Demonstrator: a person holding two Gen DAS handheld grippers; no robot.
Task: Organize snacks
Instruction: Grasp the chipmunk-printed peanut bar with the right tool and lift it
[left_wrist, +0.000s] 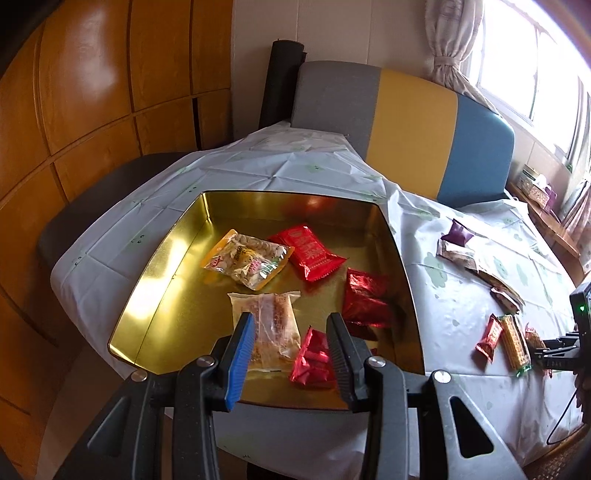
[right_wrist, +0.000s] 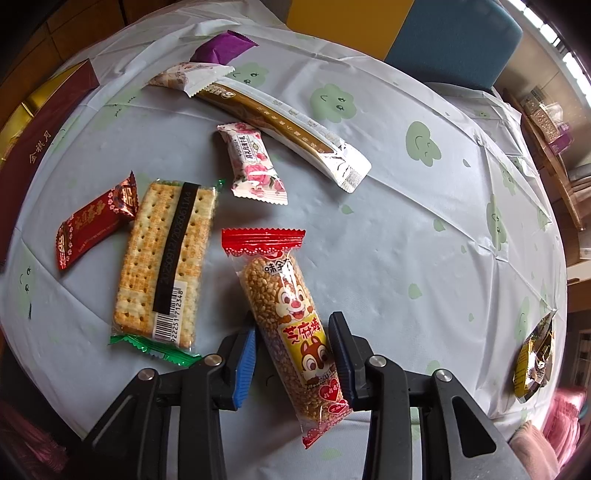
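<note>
The left gripper hangs wide apart over the gold tin, above a clear pastry pack and red packets. The right gripper straddles a sesame bar lying on the tablecloth, jaws not visibly pressing it. Beyond lie a cracker pack and a rose candy

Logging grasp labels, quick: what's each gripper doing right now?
Left gripper: open, empty, above the gold tin.
Right gripper: open around the sesame bar, not clamped.
</note>
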